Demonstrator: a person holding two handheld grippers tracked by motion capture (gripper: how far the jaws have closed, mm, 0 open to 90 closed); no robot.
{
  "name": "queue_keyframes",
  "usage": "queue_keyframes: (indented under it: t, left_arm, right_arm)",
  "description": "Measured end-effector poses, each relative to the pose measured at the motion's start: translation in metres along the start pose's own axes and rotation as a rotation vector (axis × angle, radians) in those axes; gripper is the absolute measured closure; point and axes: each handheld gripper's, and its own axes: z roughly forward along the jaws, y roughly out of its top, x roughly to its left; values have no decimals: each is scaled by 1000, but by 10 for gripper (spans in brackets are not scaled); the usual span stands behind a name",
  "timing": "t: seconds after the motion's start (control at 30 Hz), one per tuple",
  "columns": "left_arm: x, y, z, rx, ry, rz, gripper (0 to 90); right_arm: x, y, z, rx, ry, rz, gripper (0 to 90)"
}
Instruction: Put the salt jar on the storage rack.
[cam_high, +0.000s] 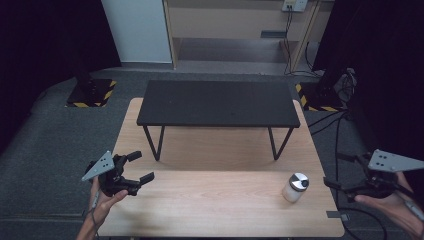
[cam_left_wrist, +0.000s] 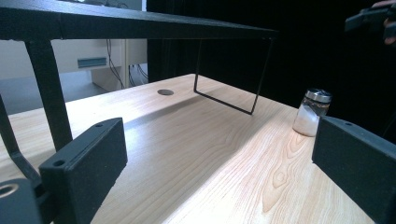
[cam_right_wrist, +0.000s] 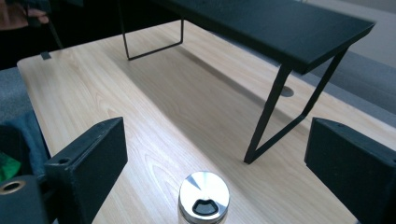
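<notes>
The small clear glass shaker with a metal lid (cam_high: 295, 187) stood upright at nine o'clock from the nearer right gripper (cam_high: 336, 190), its jaws spread wide and empty.

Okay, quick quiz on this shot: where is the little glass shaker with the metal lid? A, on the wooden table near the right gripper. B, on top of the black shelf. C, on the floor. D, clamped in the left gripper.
A: the shaker stands on the wooden table, just inside the open right gripper.
</notes>
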Motion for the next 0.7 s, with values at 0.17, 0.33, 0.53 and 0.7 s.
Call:
queue_keyframes:
  t: [0.17,0.33,0.53,0.7]
  left_arm:
    - [0,0,0,1,0,-2,22]
    - [0,0,0,1,2,-2,22]
    - [0,0,0,1,2,-2,21]
    - [0,0,0,2,0,-3,22]
  right_arm:
    - [-3,-20,15,7,10,34,51]
    - [-6,-37,34,41,9,48,50]
    - [-4,-47,54,87,7,22,57]
    - [-6,-55,69,114,21,25,63]
